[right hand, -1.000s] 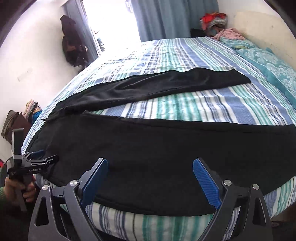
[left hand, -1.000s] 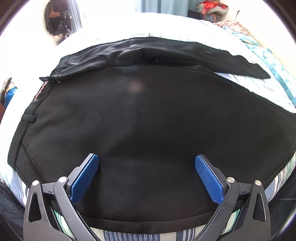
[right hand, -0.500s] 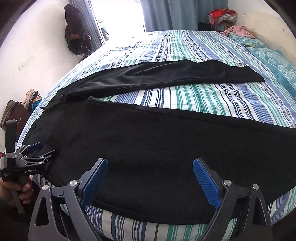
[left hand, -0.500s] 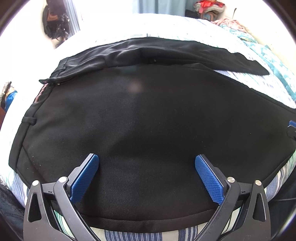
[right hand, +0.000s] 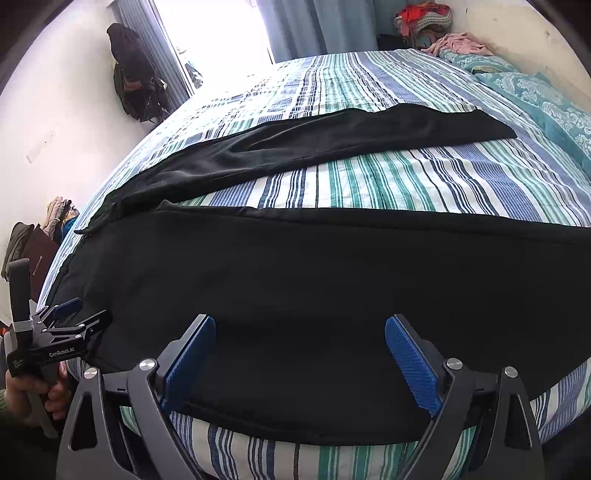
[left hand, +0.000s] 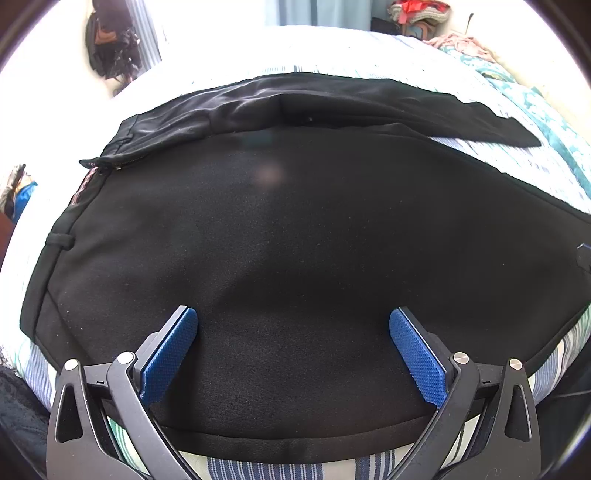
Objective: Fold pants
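Black pants lie spread flat on a striped bed, waistband at the left, two legs running to the right. The near leg lies along the bed's front edge; the far leg angles away across the bed. My left gripper is open and empty, low over the near side of the pants by the waist end. It also shows at the left in the right wrist view. My right gripper is open and empty above the near leg's front edge.
The striped bedsheet shows between the two legs. Teal pillows and a clothes heap lie at the far right. A dark bag hangs on the left wall. The bed's front edge is just below the grippers.
The right gripper has moved in closer and lower over the near leg. The left gripper has barely moved.
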